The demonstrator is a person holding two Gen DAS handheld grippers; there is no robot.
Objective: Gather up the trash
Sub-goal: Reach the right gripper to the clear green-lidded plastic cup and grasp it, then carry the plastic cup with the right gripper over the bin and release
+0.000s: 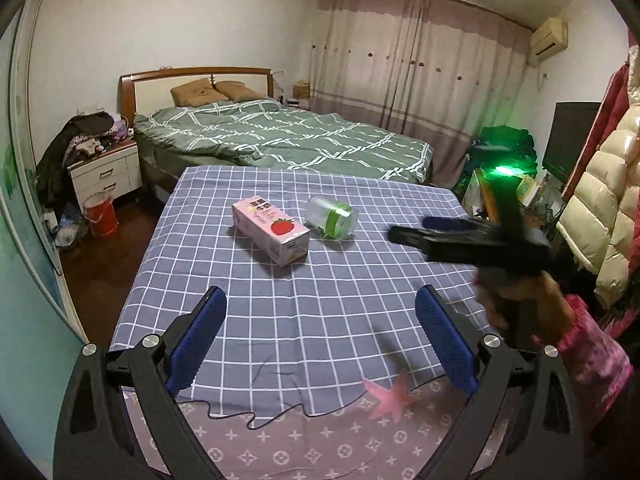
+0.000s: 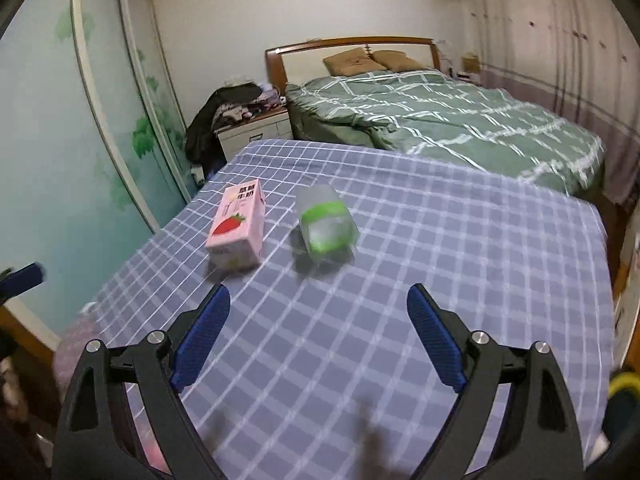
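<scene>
A pink strawberry milk carton (image 1: 272, 230) lies on its side on the blue checked cloth (image 1: 320, 312); it also shows in the right wrist view (image 2: 238, 226). A clear plastic bottle with a green label (image 1: 332, 216) lies just to its right, seen too in the right wrist view (image 2: 326, 224). My left gripper (image 1: 320, 320) is open and empty, well short of both. My right gripper (image 2: 319, 316) is open and empty, a little short of the bottle; it shows from the side in the left wrist view (image 1: 404, 232).
A bed with a green quilt (image 1: 288, 140) stands beyond the cloth. A nightstand piled with clothes (image 1: 104, 168) and a red bucket (image 1: 100, 214) are at the left. Coats (image 1: 608, 184) hang at the right. A black cable (image 1: 240, 416) lies on the near cloth edge.
</scene>
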